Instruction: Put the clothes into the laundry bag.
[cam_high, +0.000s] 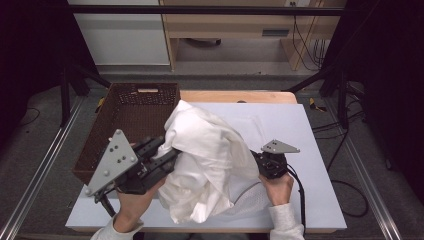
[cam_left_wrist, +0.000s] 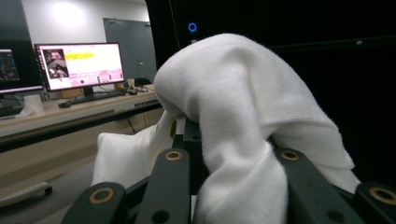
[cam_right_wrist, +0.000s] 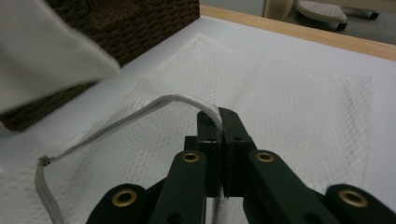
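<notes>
A large white cloth hangs bunched over the table. My left gripper is shut on it from the left, and the fabric drapes over the jaws. In the left gripper view the cloth covers the left gripper and hides its tips. A white mesh bag lies flat on the table under the cloth. My right gripper is low at the right, its jaws under the cloth's edge. In the right gripper view the right gripper is shut on the bag's corded rim, lifting it off the mesh bag.
A brown wicker basket stands at the table's left, close beside the cloth; its wall is near the bag. The white table mat is bare to the right. Cables trail on the floor at right.
</notes>
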